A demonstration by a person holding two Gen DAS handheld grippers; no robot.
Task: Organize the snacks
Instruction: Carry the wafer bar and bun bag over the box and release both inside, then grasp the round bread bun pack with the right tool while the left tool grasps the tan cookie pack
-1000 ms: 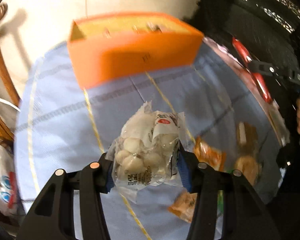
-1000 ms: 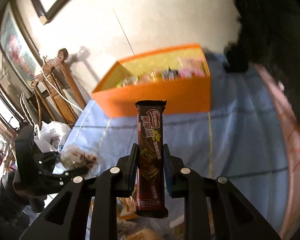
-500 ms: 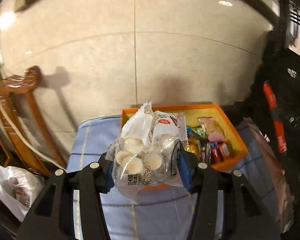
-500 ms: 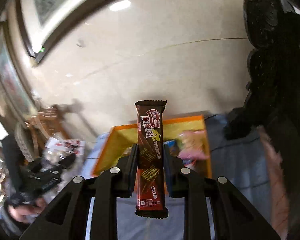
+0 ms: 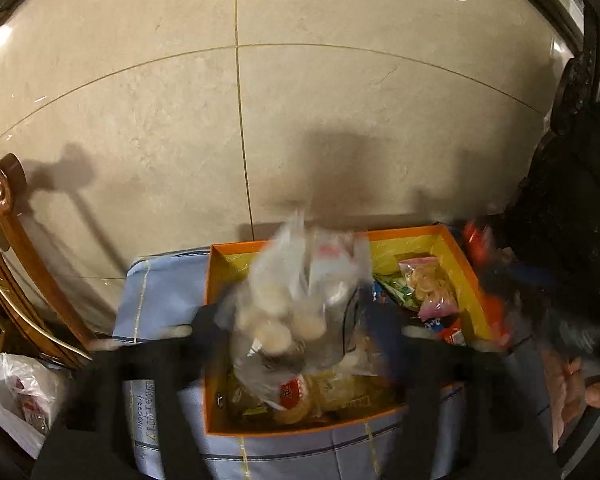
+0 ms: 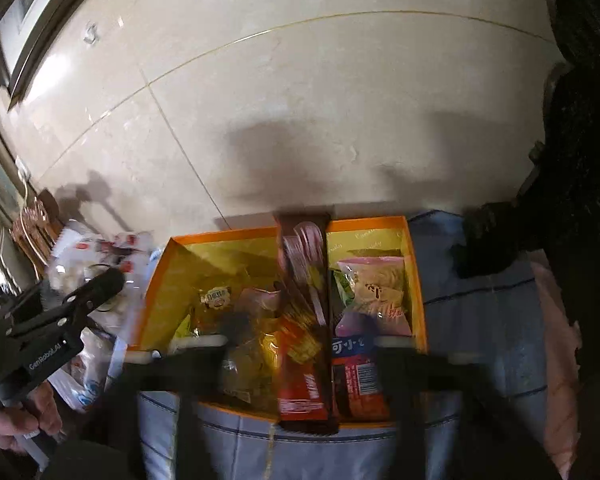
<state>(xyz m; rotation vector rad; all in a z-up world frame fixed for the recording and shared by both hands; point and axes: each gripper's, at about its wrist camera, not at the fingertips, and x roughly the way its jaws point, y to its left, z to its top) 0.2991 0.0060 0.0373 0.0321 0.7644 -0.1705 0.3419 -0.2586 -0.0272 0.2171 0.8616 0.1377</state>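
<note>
An orange box [image 5: 300, 429] with a yellow lining stands on a blue cloth [image 5: 160, 288] and holds several snack packs. My left gripper [image 5: 296, 322] hovers over it, jaws blurred and opening. A clear bag of round white snacks [image 5: 296, 296] hangs loose between them, no pad pressing on it. In the right wrist view my right gripper [image 6: 300, 342] is above the same orange box [image 6: 418, 280], its jaws also opening. The brown chocolate bar [image 6: 304, 280] stands blurred and free in the gap. One of the left gripper's fingers [image 6: 100, 284] shows at the left.
A tiled wall rises right behind the box. A wooden chair [image 5: 4, 220] and a white plastic bag [image 5: 12, 384] lie to the left. Dark carved furniture [image 5: 572, 220] stands at the right. A hand [image 6: 16, 420] grips the left tool's handle.
Both grippers travelled from the near cloth to above the box. Their jaws, clamped on the bag and the bar before, have spread wide and let both go.
</note>
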